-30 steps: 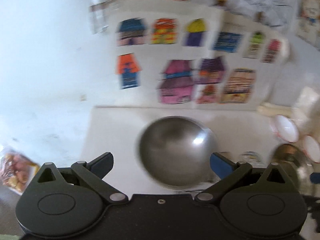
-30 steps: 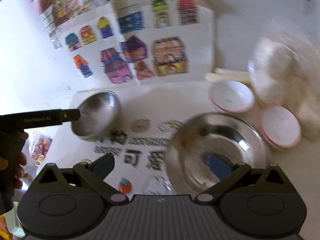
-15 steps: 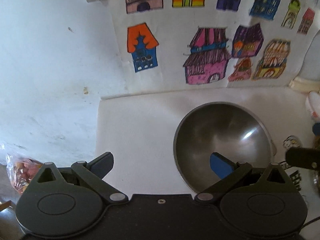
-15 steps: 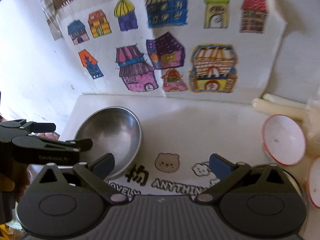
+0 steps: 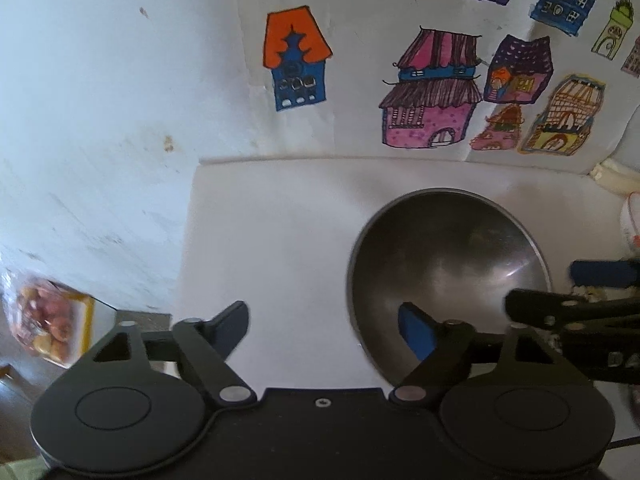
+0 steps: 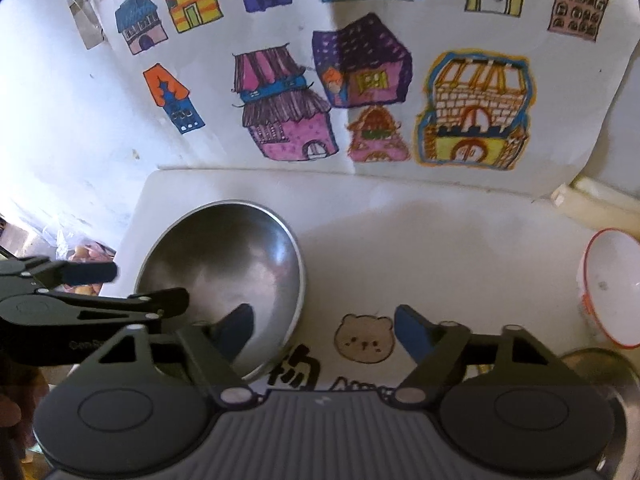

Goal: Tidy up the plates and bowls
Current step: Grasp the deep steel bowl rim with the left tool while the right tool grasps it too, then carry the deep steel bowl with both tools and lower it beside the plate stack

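A white wall (image 5: pixel 100 100) rises behind everything, marked with a few scuffs and stains. Taped to it is a large sheet of house drawings (image 6: pixel 360 80) in orange, blue, pink, purple and yellow, its lower edge meeting the back of the table. The white table mat (image 5: pixel 272 240) runs forward from there, printed near its front edge with a bear face (image 6: pixel 364 338) and dark lettering.

The steel bowl (image 6: pixel 228 264) sits upright on the mat, toward the mat's left end and in front of the drawings. The left gripper (image 5: pixel 324 326) straddles the bowl's left rim, one finger inside the bowl and the other outside over bare mat, its jaws closing but not pressing on the rim. The right gripper (image 6: pixel 324 330) straddles the bowl's right rim the same way, its jaws also closing with the rim between them.

Well to the right of the steel bowl lies a white bowl with a red rim (image 6: pixel 612 288), tilted toward the camera. Left of the steel bowl, off the table, a bag of snacks (image 5: pixel 48 324) is blurred.
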A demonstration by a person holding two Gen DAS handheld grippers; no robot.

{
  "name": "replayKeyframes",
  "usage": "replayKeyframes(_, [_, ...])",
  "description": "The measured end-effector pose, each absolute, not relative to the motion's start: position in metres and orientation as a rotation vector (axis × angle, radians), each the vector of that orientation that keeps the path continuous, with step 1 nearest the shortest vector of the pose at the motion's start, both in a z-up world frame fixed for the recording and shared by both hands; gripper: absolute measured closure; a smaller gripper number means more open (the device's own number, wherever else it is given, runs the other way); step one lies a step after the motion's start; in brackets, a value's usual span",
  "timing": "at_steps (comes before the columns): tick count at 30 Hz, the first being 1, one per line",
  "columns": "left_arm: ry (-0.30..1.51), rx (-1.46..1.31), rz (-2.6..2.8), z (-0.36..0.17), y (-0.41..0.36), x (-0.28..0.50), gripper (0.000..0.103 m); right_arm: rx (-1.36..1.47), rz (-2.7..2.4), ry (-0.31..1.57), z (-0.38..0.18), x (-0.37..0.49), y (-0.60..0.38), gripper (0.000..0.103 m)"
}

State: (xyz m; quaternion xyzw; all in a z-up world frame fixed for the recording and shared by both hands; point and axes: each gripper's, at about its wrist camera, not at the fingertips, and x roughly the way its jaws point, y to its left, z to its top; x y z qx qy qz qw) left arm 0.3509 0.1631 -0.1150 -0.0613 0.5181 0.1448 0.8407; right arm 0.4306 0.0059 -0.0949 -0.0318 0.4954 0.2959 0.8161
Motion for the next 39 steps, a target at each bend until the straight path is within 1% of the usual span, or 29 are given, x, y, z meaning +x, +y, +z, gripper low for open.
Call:
replayKeyframes(1, [1.098, -0.144, 0.3, -0.116, 0.163, 0.351, 0.03, -0.063, 0.63, 1.063, -0.095, 0.431, 0.007, 0.032])
replayKeyframes(3, [1.101, -0.161, 0.291, -0.116, 0.16, 0.35, 0.041, -0.058, 0.636, 1.081, -0.097, 0.43, 0.01, 0.04])
replayKeyframes(4, [1.101, -0.167, 0.284, -0.117, 0.159, 0.35, 0.044, -0.06, 0.639, 1.086, -0.098, 0.43, 0.012, 0.044])
replayKeyframes(6, [1.1, -0.186, 0.269, -0.117, 0.157, 0.349, 0.059, -0.059, 0.645, 1.096, -0.1, 0.427, 0.014, 0.05])
replayKeyframes(8, [1.097, -0.223, 0.248, -0.118, 0.158, 0.348, 0.068, -0.054, 0.654, 1.113, -0.102, 0.427, 0.016, 0.06])
replayKeyframes(9, [1.096, -0.238, 0.241, -0.119, 0.158, 0.348, 0.073, -0.042, 0.664, 1.121, -0.104, 0.426, 0.016, 0.066])
replayKeyframes(10, [1.093, -0.249, 0.235, -0.119, 0.157, 0.347, 0.076, -0.034, 0.67, 1.125, -0.104, 0.425, 0.016, 0.074])
replayKeyframes(11, [1.089, -0.255, 0.225, -0.119, 0.156, 0.346, 0.081, -0.034, 0.675, 1.125, -0.104, 0.423, 0.017, 0.078])
replayKeyframes(12, [1.089, -0.254, 0.222, -0.119, 0.154, 0.345, 0.081, -0.042, 0.675, 1.121, -0.104, 0.421, 0.017, 0.081])
replayKeyframes(13, [1.089, -0.252, 0.22, -0.118, 0.152, 0.344, 0.081, -0.048, 0.674, 1.121, -0.104, 0.421, 0.019, 0.081])
replayKeyframes(15, [1.089, -0.255, 0.21, -0.118, 0.151, 0.341, 0.086, -0.045, 0.675, 1.127, -0.104, 0.417, 0.014, 0.081])
replayKeyframes(25, [1.072, -0.268, 0.061, -0.092, 0.112, 0.308, 0.087, -0.016, 0.664, 1.073, -0.076, 0.37, -0.05, 0.082])
replayKeyframes(32, [1.084, -0.237, -0.136, -0.079, 0.042, 0.298, 0.087, 0.038, 0.539, 1.05, -0.059, 0.32, -0.134, 0.082])
replayKeyframes(39, [1.113, -0.139, -0.365, -0.074, -0.038, 0.295, 0.087, 0.112, 0.404, 1.072, -0.058, 0.285, -0.222, 0.082])
